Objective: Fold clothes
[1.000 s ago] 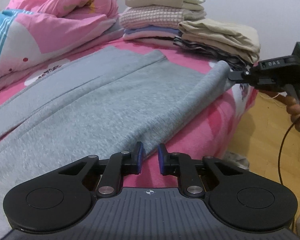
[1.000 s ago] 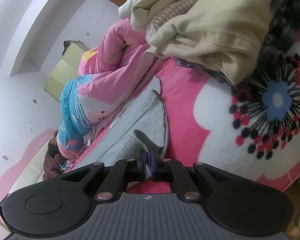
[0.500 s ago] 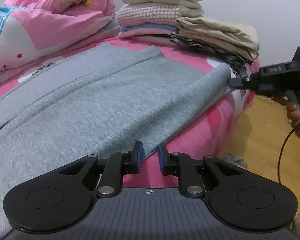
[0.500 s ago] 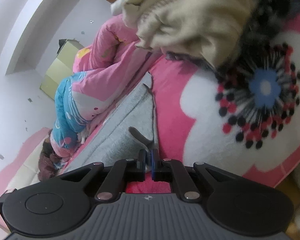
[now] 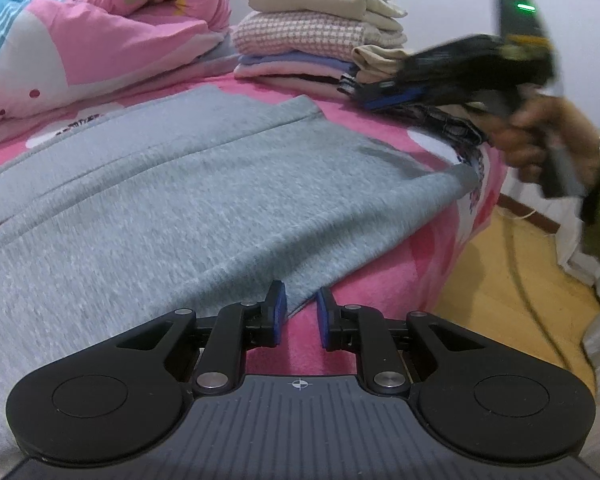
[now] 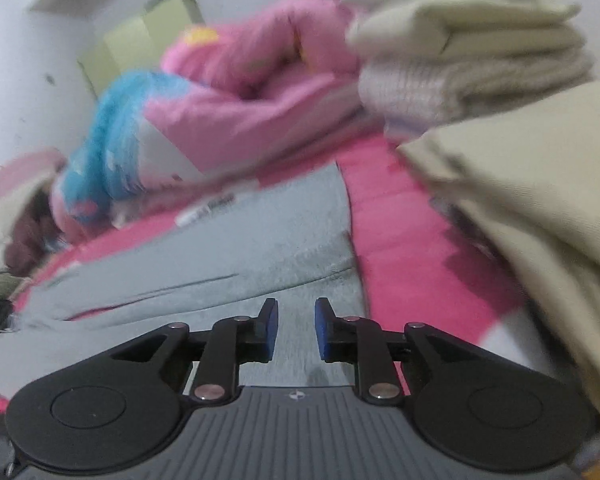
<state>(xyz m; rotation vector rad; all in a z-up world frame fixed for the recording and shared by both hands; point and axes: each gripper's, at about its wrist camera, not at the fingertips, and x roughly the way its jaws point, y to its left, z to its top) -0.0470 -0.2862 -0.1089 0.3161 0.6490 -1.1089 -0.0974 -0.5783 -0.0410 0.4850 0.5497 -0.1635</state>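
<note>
A grey garment (image 5: 172,200) is lying spread flat across the pink bedspread (image 5: 384,272), its near corner hanging toward the bed's edge. Behind it a rolled pink quilt (image 5: 100,28) is sitting to the left, and a stack of folded clothes (image 5: 320,36) is standing at the far right corner, close to the garment's far end. The left gripper (image 5: 299,309) is pointing down at the garment's near edge, jaws slightly apart and pinching nothing. The right gripper (image 6: 293,320), blurred, is being held by a hand (image 5: 540,136) beside the stack above the garment's end; its jaws are opening, nothing between them.
</note>
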